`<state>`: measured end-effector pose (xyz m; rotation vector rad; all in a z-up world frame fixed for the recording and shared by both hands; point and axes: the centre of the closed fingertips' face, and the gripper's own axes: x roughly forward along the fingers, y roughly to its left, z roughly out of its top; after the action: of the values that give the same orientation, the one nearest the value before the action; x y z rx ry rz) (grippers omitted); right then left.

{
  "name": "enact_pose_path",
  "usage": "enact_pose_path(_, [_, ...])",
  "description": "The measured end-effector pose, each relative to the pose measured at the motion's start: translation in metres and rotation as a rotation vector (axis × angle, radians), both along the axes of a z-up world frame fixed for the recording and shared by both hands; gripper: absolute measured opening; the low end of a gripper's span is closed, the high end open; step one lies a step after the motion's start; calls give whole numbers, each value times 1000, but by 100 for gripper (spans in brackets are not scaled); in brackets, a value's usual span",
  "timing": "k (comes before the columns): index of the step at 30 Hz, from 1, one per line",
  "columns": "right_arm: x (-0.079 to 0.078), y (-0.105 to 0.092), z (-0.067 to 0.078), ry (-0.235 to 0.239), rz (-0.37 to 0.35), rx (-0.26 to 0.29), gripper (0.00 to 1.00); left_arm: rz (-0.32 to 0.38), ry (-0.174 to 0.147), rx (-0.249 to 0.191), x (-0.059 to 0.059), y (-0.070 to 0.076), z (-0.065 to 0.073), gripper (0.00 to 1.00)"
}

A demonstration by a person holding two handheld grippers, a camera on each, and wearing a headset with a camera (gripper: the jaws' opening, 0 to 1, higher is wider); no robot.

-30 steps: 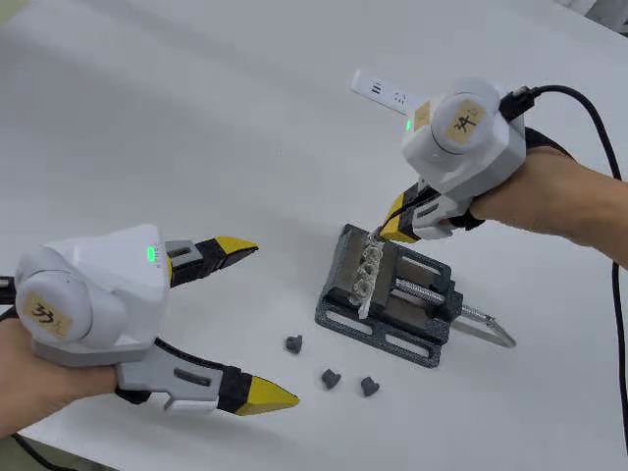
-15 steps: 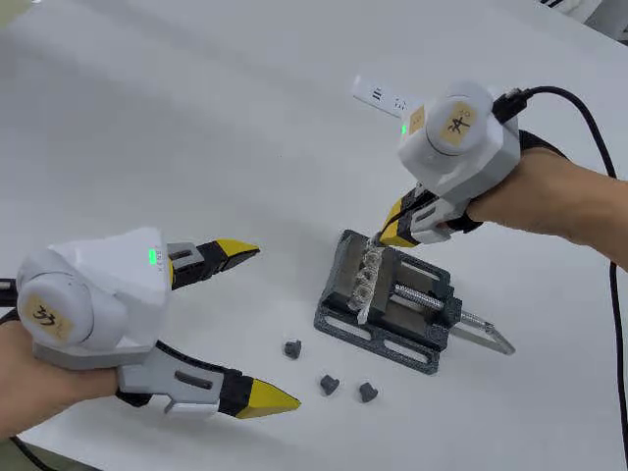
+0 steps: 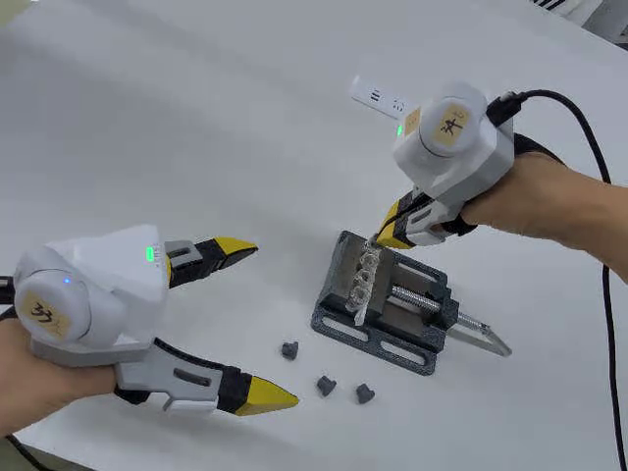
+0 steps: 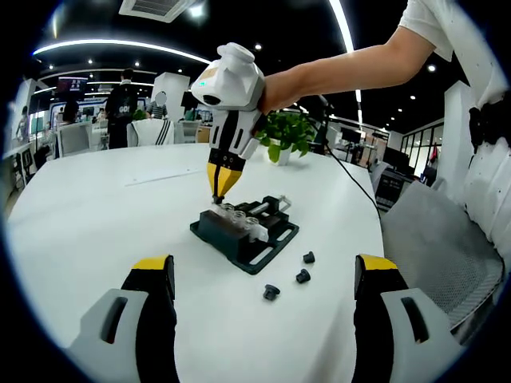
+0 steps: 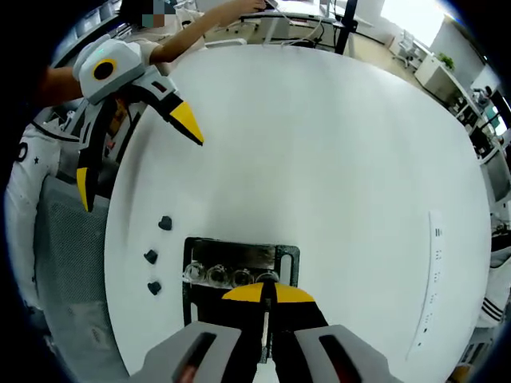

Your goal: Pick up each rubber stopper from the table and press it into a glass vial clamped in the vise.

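- Vials (image 3: pixel 365 280) first: where are they, and why is the right tongs (image 3: pixel 381 235) on them?
- Clamped in a row in the vise (image 3: pixel 392 343), mouths up, so they cannot slip under a downward push; the right tongs is closed, tips together, right over the end vial farthest from the person; I judge it is pressing a stopper home, though I cannot tell whether anything sits under the tips.
- And the left tongs (image 3: pixel 263 322)?
- Spread wide, holding nothing, hovering above the tabletop (image 3: pixel 147 118) near the three loose stoppers (image 3: pixel 325 385); those lie just beside the vise base on its near side, apart from one another, so each could be pinched singly.
- Room to move?
- Plenty; bare tabletop all round; the vise handle (image 3: pixel 486 339) juts out on the right and the cable (image 3: pixel 589 128) trails off the right tongs, both worth minding; a white flat device (image 3: pixel 378 96) lies well beyond.
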<state>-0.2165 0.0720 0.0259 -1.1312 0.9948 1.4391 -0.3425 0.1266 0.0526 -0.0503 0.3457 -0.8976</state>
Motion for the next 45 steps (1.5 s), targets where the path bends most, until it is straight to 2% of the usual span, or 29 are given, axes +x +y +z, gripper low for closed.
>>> enact_pose_path(23, [1, 1, -2, -37, 4, -21, 0, 11, -7, -9, 1, 0, 4, 92])
enact_pose_path(41, [-1, 1, -2, -34, -18, -17, 0, 11, -6, -5, -1, 2, 6, 92])
enact_pose_path(45, [1, 0, -1, -15, -34, 0, 0, 9, -9, -1, -1, 2, 8, 92])
